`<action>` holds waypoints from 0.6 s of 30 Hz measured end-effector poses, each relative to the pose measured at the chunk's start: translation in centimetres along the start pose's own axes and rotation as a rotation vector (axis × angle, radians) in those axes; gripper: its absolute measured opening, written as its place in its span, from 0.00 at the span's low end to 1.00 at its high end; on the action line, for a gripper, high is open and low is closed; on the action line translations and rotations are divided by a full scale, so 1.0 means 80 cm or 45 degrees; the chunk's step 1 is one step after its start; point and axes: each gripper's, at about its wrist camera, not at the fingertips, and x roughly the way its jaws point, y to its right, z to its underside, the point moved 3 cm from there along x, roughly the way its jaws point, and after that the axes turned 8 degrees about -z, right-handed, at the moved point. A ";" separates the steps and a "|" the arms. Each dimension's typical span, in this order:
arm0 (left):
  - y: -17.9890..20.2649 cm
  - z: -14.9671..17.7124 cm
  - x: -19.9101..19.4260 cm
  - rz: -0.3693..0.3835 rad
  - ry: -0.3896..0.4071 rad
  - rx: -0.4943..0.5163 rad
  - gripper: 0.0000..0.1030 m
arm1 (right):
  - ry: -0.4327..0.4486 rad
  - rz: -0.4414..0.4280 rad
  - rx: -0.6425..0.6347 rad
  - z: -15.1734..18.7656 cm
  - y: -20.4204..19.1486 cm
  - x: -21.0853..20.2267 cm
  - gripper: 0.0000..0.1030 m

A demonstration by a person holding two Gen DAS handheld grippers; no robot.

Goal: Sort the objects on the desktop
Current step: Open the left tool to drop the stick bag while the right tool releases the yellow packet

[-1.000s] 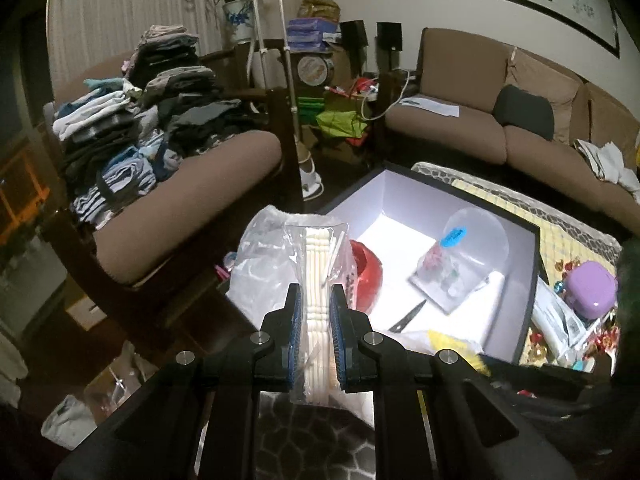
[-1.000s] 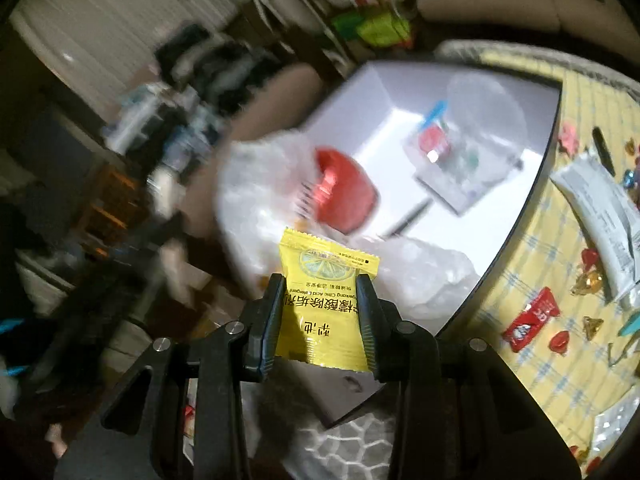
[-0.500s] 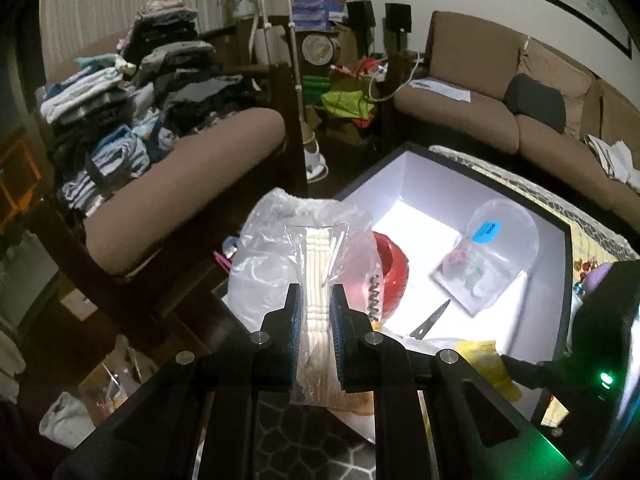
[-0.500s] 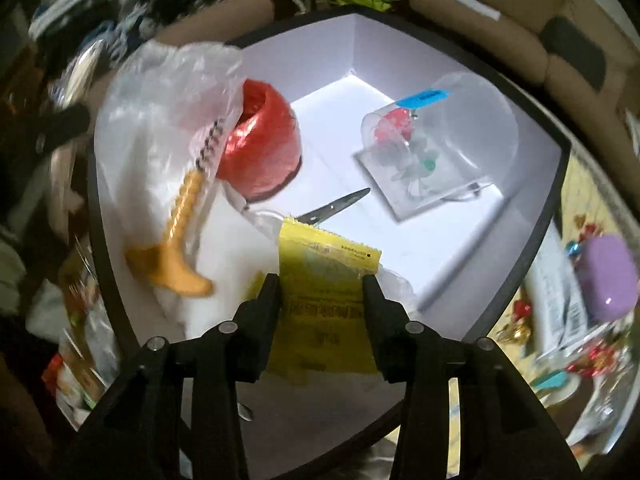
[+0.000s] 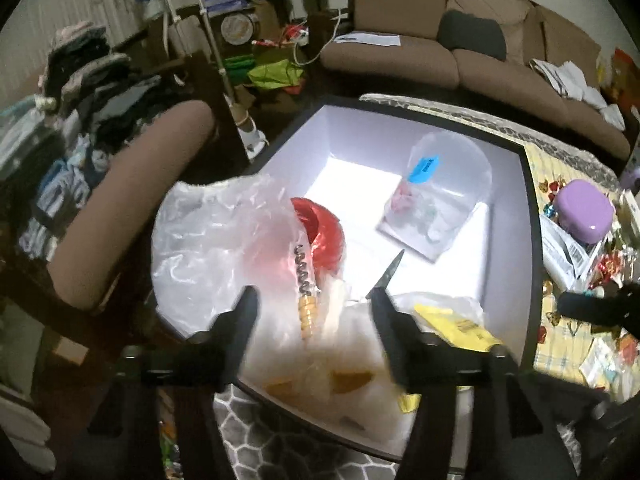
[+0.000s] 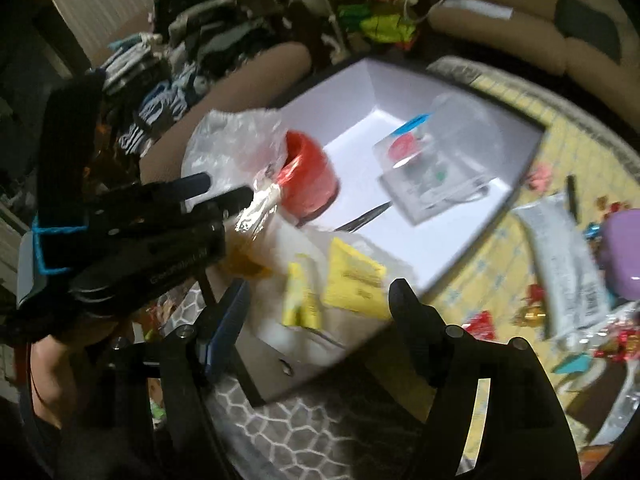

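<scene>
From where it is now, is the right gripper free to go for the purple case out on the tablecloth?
Probably yes. The right gripper is opening with nothing between its fingers, and the purple case lies uncovered among loose sweets, outside the white box.

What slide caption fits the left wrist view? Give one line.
Left gripper opening over the white box, above a corkscrew, red twine ball and yellow sachet.

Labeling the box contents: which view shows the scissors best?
Left wrist. The scissors lie sharp against the white floor of the box, pointed tip clear, handles hidden under plastic. In the right wrist view the scissors are a motion-blurred dark sliver beside the red spool.
</scene>
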 end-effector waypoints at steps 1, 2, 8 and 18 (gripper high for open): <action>0.002 -0.001 -0.008 -0.016 0.006 0.009 0.77 | 0.021 0.012 0.002 0.002 0.004 -0.007 0.67; 0.004 0.000 -0.017 -0.029 0.009 0.015 0.86 | 0.044 0.028 0.010 0.005 0.009 -0.017 0.67; 0.025 0.015 -0.089 -0.107 0.006 0.082 1.00 | 0.109 0.122 0.027 0.020 0.034 -0.072 0.67; 0.059 0.032 -0.205 0.014 0.072 0.144 1.00 | 0.243 0.224 -0.167 0.049 0.008 -0.205 0.89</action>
